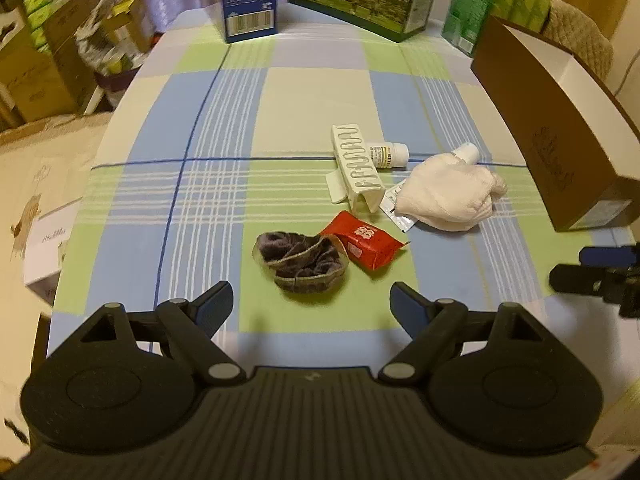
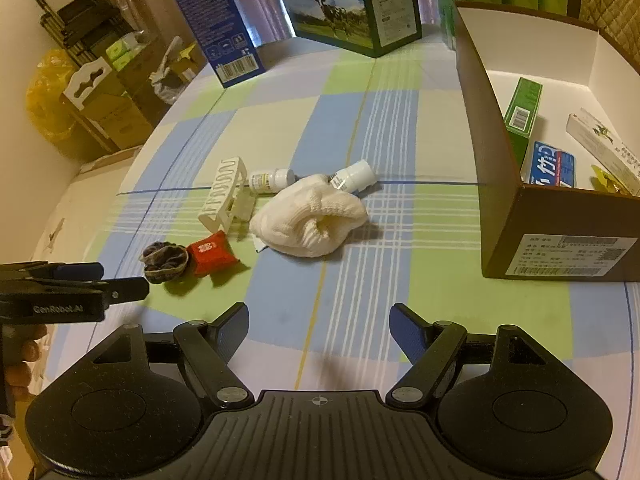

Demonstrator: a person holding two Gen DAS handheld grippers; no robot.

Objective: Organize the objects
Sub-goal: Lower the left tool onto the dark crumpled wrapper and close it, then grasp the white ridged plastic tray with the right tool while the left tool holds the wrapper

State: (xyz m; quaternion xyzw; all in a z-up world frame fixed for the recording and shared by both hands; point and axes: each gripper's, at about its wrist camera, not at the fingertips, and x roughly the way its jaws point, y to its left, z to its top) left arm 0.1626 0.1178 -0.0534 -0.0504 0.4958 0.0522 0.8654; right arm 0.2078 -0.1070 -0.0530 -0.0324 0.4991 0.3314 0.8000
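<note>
The white cloth (image 2: 310,220) covers part of a sachet (image 1: 396,210) and one bottle's (image 2: 354,176) base.

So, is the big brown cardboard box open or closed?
Open. The brown cardboard box has no lid, and its white inside shows cartons.

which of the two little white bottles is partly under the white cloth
The right-hand bottle: its base end is tucked under the white cloth. The other bottle lies clear of it, beside the white hair clip.
</note>
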